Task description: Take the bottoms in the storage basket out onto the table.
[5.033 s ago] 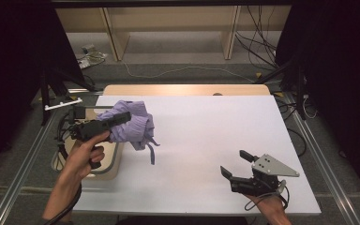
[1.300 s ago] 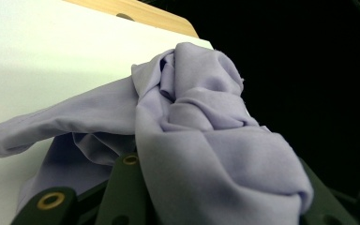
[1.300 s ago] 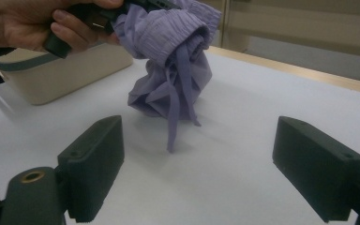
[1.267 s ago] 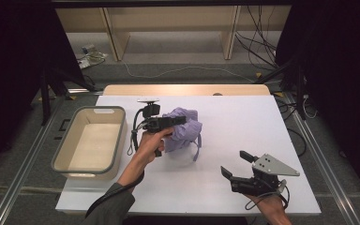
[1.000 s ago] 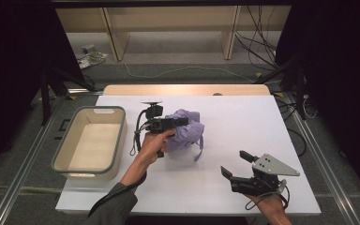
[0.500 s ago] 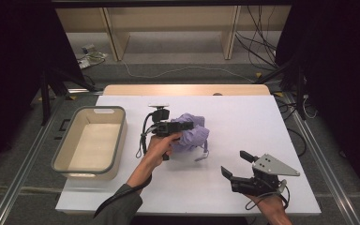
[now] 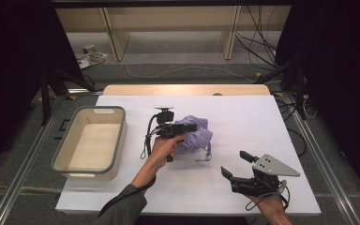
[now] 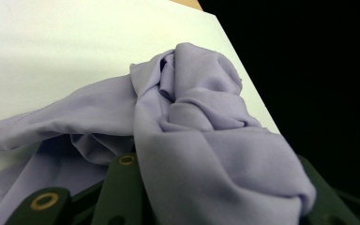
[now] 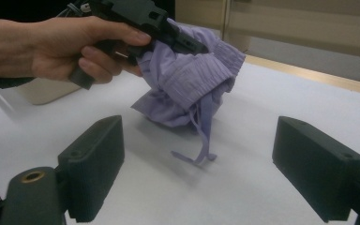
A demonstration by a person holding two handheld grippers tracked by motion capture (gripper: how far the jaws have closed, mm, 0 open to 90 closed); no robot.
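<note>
White table point(image 7: 272, 122), left tongs point(image 7: 190, 127) gripping lilac cloth point(image 7: 198, 137)

Lab recording bay: black curtains point(image 7: 9, 70), aluminium frame rails point(image 7: 23, 159), loose floor cables point(image 7: 262, 51), white-covered table point(image 7: 243, 112).

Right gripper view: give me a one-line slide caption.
Left gripper shut on a bunched lilac garment whose drawstring trails onto the white table, seen between the open right gripper.

A white table point(image 7: 272, 140) bears a beige tub point(image 7: 90, 143) and a lilac cloth point(image 7: 196, 136).
</note>
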